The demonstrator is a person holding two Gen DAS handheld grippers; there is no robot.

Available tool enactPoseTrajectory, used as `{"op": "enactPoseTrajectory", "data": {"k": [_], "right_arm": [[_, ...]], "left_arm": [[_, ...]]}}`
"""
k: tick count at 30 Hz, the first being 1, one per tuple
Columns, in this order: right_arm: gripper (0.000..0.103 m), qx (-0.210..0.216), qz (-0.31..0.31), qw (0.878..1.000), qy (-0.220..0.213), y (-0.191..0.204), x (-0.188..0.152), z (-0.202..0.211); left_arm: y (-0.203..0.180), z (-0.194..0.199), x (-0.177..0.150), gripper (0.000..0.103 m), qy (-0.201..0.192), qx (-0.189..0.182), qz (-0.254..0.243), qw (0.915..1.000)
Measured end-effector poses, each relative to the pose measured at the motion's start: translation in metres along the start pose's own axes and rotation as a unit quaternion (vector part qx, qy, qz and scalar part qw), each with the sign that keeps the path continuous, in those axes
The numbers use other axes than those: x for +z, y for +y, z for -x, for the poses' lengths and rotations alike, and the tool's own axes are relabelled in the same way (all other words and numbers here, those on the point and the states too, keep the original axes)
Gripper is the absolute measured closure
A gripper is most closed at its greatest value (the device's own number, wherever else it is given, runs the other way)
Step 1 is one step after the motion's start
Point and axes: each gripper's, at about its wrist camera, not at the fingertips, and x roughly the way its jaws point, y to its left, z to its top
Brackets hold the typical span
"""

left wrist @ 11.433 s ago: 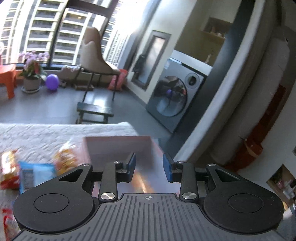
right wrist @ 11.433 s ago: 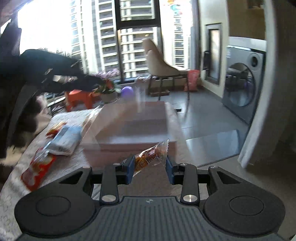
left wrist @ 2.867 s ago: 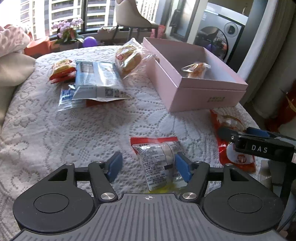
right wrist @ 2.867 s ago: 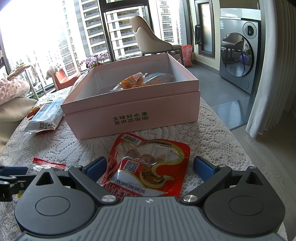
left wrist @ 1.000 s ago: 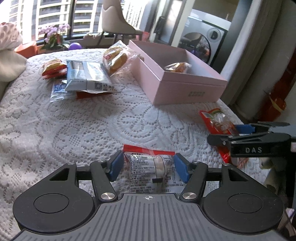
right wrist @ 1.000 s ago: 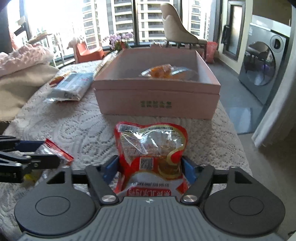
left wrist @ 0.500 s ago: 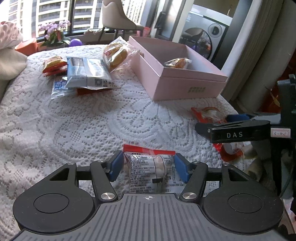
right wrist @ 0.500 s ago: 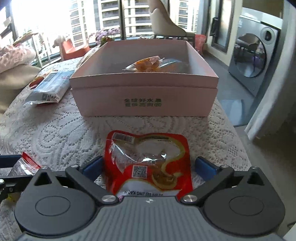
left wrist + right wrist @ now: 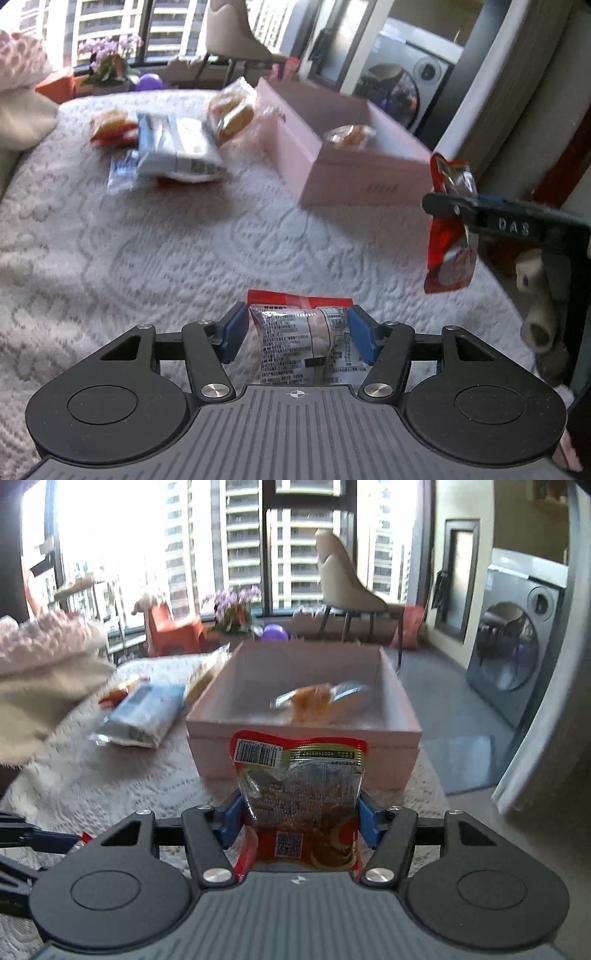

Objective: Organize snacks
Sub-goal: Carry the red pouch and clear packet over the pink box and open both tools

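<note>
My left gripper (image 9: pixel 297 334) is shut on a clear snack packet with a red top edge (image 9: pixel 306 339), held just above the white lace tablecloth (image 9: pixel 147 251). My right gripper (image 9: pixel 301 818) is shut on a red snack pouch (image 9: pixel 299 786) and holds it upright in the air in front of the open pink box (image 9: pixel 303 734). That pouch also shows in the left wrist view (image 9: pixel 448 229), hanging from the right gripper. The pink box (image 9: pixel 343 166) holds an orange snack in clear wrap (image 9: pixel 310 699).
Several loose snack packets lie at the far left of the table: a blue-white pack (image 9: pixel 173 147), a red-yellow one (image 9: pixel 110 127) and a bagged bun (image 9: pixel 231 110) leaning on the box. A cushion (image 9: pixel 40 675) lies at left. The table edge drops off at right, near a washing machine (image 9: pixel 513 664).
My right gripper has closed on the red pouch and lifted it off the table, upright. My left gripper stays shut on its packet and has shifted slightly.
</note>
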Motion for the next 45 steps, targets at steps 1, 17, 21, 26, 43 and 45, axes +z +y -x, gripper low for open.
{"op": "enactPoseTrajectory", "data": {"k": [1, 17, 21, 26, 43, 45], "right_arm": [[0.042, -0.002, -0.003, 1.0, -0.008, -0.002, 0.0, 0.005], [0.041, -0.043, -0.073, 0.987, -0.138, -0.068, 0.108, 0.064], [0.041, -0.01, -0.098, 0.986, -0.133, -0.089, 0.153, 0.058], [0.023, 0.033, -0.09, 0.993, -0.067, -0.085, 0.173, -0.001], [0.019, 0.007, -0.041, 0.996, 0.08, -0.043, 0.151, -0.122], [0.019, 0.019, -0.028, 0.996, 0.08, -0.02, 0.16, -0.129]], "left_arm": [[-0.002, 0.003, 0.003, 0.038, -0.009, -0.001, -0.004, 0.9999], [-0.044, 0.056, 0.127, 0.038, -0.165, -0.032, -0.058, 0.984], [-0.052, 0.037, 0.171, 0.038, -0.186, -0.07, -0.046, 0.979], [-0.019, -0.059, 0.2, 0.04, -0.086, -0.124, 0.054, 0.9871], [0.059, -0.047, 0.117, 0.041, -0.082, 0.08, 0.045, 0.9923], [0.066, -0.043, 0.116, 0.041, -0.076, 0.091, 0.043, 0.992]]}}
